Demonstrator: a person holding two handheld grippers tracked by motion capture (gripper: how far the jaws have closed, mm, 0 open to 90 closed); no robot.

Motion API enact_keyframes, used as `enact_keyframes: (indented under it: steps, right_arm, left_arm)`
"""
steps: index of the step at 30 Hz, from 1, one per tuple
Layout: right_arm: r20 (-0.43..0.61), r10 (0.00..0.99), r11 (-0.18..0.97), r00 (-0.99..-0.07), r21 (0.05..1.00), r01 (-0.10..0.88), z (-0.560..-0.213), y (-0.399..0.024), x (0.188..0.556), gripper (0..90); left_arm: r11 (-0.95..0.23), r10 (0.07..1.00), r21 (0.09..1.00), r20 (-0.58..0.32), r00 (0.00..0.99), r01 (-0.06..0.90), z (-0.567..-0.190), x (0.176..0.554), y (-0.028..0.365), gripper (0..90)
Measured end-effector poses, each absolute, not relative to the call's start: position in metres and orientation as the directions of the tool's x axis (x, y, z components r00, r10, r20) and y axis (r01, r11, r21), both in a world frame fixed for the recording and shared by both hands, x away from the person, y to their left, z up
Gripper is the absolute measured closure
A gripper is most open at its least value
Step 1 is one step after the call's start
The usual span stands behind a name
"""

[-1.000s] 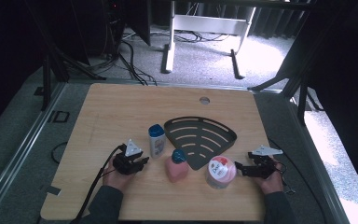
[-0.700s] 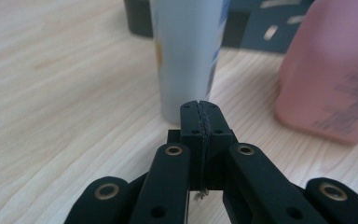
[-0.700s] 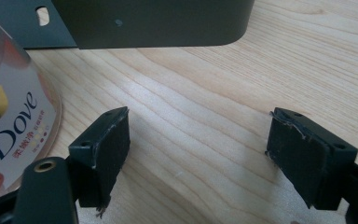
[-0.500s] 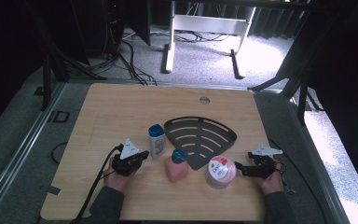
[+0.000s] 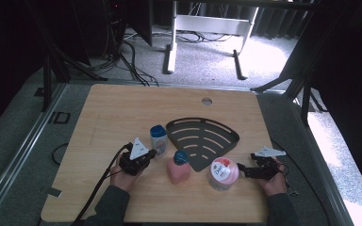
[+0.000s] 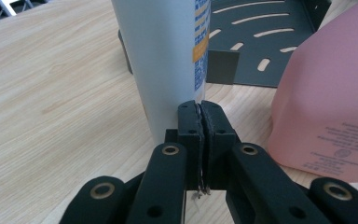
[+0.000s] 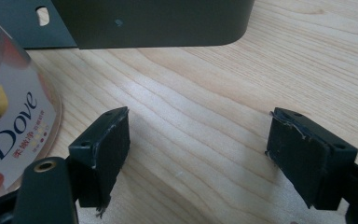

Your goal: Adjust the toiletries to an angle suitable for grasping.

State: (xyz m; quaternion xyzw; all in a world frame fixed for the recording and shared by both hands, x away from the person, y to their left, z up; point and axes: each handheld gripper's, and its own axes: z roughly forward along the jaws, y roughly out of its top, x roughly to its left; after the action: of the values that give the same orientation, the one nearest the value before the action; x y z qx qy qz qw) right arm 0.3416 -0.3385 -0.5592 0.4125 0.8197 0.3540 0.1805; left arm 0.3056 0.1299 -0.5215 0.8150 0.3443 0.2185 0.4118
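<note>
The table (image 5: 122, 113) is pale matt wood grain, the slotted tray (image 5: 202, 141) dark matt metal, the white bottle (image 6: 163, 56) smooth plastic, the pink bottle (image 6: 326, 102) frosted plastic, and the jar (image 7: 9, 116) glossy, with a printed label.

Far half of table (image 5: 122, 108) bare, free passage. Near centre crowded: white bottle (image 5: 158, 138), pink bottle (image 5: 178, 168), jar (image 5: 223, 173), rack (image 5: 202, 141) close-set with narrow gaps. White bottle directly ahead of left gripper (image 5: 146, 155). Bare wood between right gripper (image 7: 198, 154) jaws; rack wall beyond.
</note>
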Motion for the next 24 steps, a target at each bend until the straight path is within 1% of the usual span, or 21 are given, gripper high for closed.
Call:
enact_keyframes:
  steps: [6,9,15,19,24]
  right_arm:
    - [-0.004,0.804,0.409,-0.594,0.729,0.549,-0.559,-0.339,0.342,20.8]
    - [-0.004,0.804,0.409,-0.594,0.729,0.549,-0.559,-0.339,0.342,20.8]
    - [-0.003,0.804,0.408,-0.594,0.729,0.549,-0.559,-0.338,0.342,20.8]
    - [-0.004,0.804,0.409,-0.594,0.729,0.549,-0.559,-0.339,0.342,20.8]
    - [-0.003,0.805,0.408,-0.594,0.729,0.549,-0.559,-0.338,0.342,20.8]
  left_arm:
    - [-0.428,0.755,0.818,0.089,0.649,0.385,-0.522,0.307,0.131,85.0]
    - [-0.41,0.769,0.823,0.081,0.634,0.392,-0.523,0.31,0.132,82.6]
    - [-0.392,0.779,0.828,0.067,0.624,0.401,-0.524,0.314,0.132,82.3]
    - [-0.391,0.754,0.838,0.054,0.655,0.38,-0.519,0.313,0.128,82.4]
    - [-0.441,0.717,0.826,0.088,0.691,0.353,-0.515,0.317,0.115,82.8]
